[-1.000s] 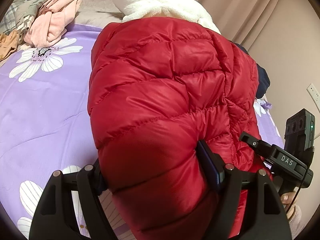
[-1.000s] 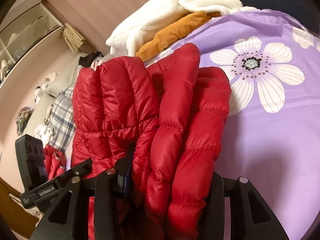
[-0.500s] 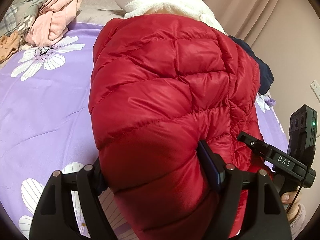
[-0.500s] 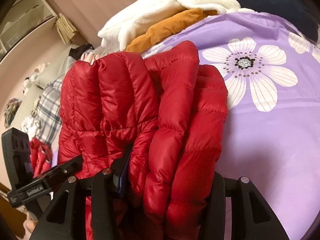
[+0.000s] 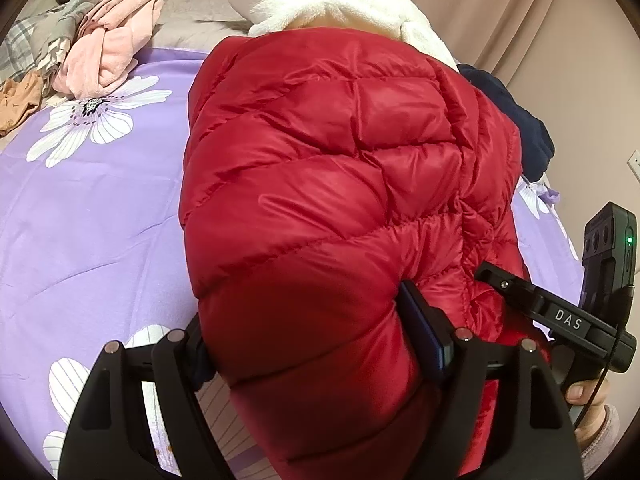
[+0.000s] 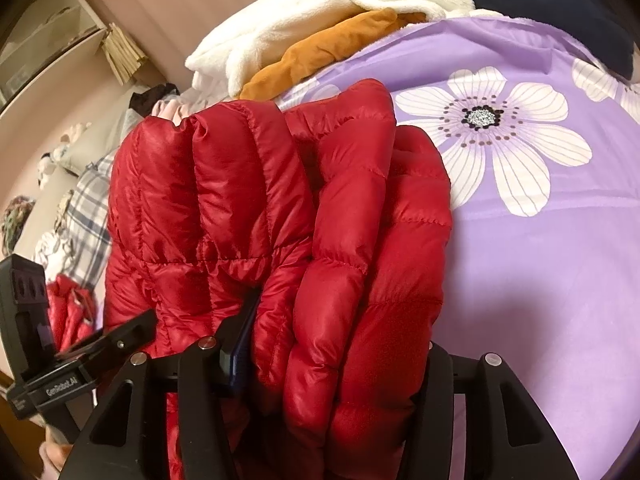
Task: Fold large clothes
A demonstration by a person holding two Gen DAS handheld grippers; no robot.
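While the left wrist view fills up with the red puffer jacket (image 5: 320,208), the left gripper (image 5: 316,344) at the bottom of the frame is clamped wide across a thick folded bundle of it, pads pressing in on both sides, which I'd say is how a slippery, springy fold gets kept from popping open. Behind it the purple floral bedsheet (image 5: 92,216) spreads across the left, with a pink garment (image 5: 108,56) heaped at upper left and a white fleece blanket (image 5: 320,0) along the top, so the jacket sits mid-bed, clear of the other laundry. Over to the right wrist view: the right gripper (image 6: 332,364) at the bottom centre has several stacked quilted layers between its fingers, and its jaws have just been opening, yet the padding bulges against both pads, so I call it a loosening hold, likely easing the fold down onto the sheet. An orange garment (image 6: 332,52) lies at the top.
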